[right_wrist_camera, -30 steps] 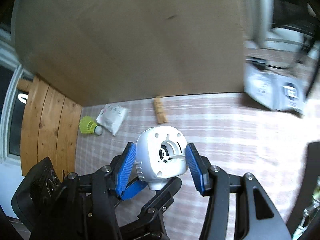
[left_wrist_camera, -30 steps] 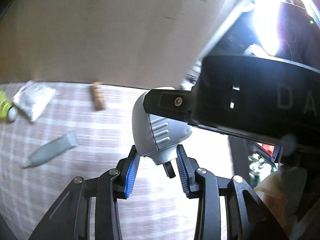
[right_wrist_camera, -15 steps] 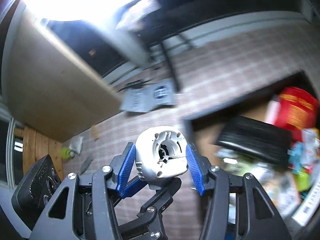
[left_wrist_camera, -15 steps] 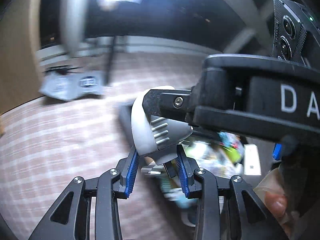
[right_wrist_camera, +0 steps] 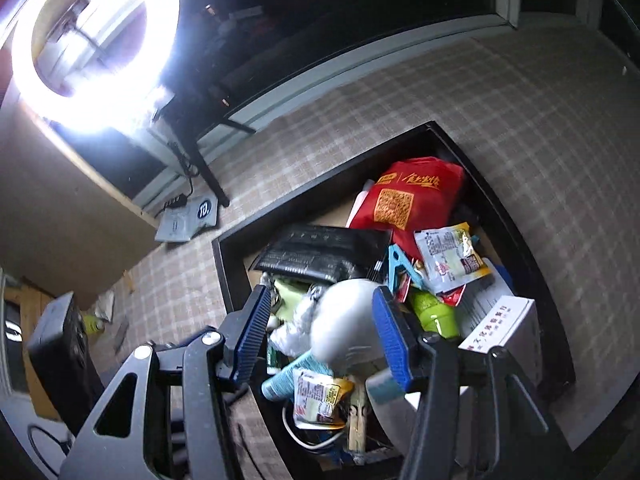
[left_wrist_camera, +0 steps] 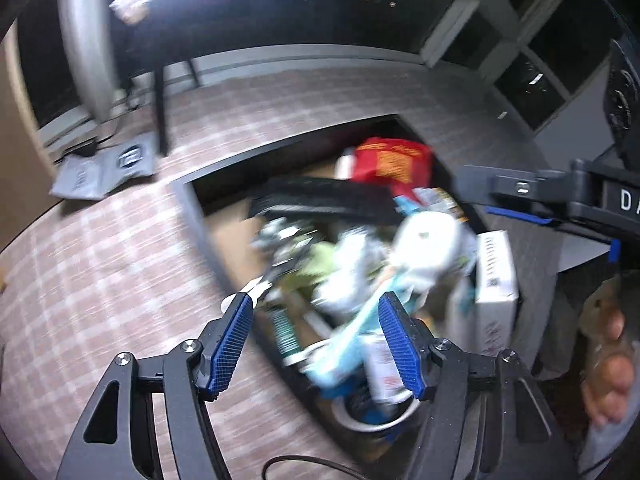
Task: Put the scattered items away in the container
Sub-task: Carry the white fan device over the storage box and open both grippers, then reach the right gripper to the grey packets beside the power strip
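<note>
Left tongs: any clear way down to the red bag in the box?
Probably yes: the red bag lies on top of the pile, and the left tongs, jaws opening, hold nothing.

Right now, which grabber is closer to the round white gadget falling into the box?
Right. The white gadget sits just between the right gripper fingers, over the box. The left gripper, its jaws opening, hangs farther back with the gadget beyond its fingertips.

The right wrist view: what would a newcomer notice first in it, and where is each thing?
First the glaring ring light at the upper left. Then the dark container on the checked floor, crammed with clutter, with a red bag at its far end. Nearest, a white and grey device lies blurred between the right gripper's blue pads.
</note>
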The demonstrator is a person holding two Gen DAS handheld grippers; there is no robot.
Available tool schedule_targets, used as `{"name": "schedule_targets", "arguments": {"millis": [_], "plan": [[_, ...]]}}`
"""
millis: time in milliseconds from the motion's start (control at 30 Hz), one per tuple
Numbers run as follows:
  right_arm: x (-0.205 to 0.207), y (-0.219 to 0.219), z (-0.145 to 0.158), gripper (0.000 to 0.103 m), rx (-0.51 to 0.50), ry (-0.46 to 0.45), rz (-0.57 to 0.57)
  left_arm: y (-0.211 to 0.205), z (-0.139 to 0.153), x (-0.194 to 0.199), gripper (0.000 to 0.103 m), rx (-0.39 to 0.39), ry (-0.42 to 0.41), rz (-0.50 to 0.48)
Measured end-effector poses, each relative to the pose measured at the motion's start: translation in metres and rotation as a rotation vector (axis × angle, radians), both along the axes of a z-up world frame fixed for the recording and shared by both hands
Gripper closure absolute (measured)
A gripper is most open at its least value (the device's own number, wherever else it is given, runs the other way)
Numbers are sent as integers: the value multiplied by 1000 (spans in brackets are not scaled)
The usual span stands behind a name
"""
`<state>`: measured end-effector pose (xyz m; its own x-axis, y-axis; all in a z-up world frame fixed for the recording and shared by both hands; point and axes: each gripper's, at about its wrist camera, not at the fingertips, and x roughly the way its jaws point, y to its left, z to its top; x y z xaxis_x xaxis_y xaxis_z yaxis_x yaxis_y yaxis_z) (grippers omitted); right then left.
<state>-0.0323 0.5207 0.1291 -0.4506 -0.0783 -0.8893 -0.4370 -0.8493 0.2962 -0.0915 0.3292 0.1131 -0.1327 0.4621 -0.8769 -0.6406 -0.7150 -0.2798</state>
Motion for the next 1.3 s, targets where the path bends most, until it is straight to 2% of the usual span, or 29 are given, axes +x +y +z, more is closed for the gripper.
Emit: {"name": "schedule_targets", "arguments": {"millis": [100,267,533,567,633,667,700,933,1100,1300], "plan": [[-1,-18,-1,51,44,-2,49,-33,7,17,40,-41,36,38],[-13,-49,-5,51,53,9,138,-90,-26,0,40,-94,56,140],[-66,-117,-15,51,103,51,307,-208,-56,-17,41,-183,90,324],[-76,-123,-18,52,101,52,318,-221,-58,-18,41,-191,99,353],[-101,-138,-27,65,79,45,333,-251,-60,-20,42,-219,133,418],[-113,-143,-31,77,68,41,334,-266,-62,-21,42,-229,146,452],[-127,-149,-37,81,56,33,333,-278,-64,-21,42,-239,149,480],[-213,-184,-85,89,24,-5,277,-359,-87,-23,42,-265,120,645],[-252,-195,-109,92,6,-26,241,-387,-100,-24,45,-255,104,716],[-284,-196,-118,93,15,-18,197,-401,-111,-25,45,-227,91,751]]}}
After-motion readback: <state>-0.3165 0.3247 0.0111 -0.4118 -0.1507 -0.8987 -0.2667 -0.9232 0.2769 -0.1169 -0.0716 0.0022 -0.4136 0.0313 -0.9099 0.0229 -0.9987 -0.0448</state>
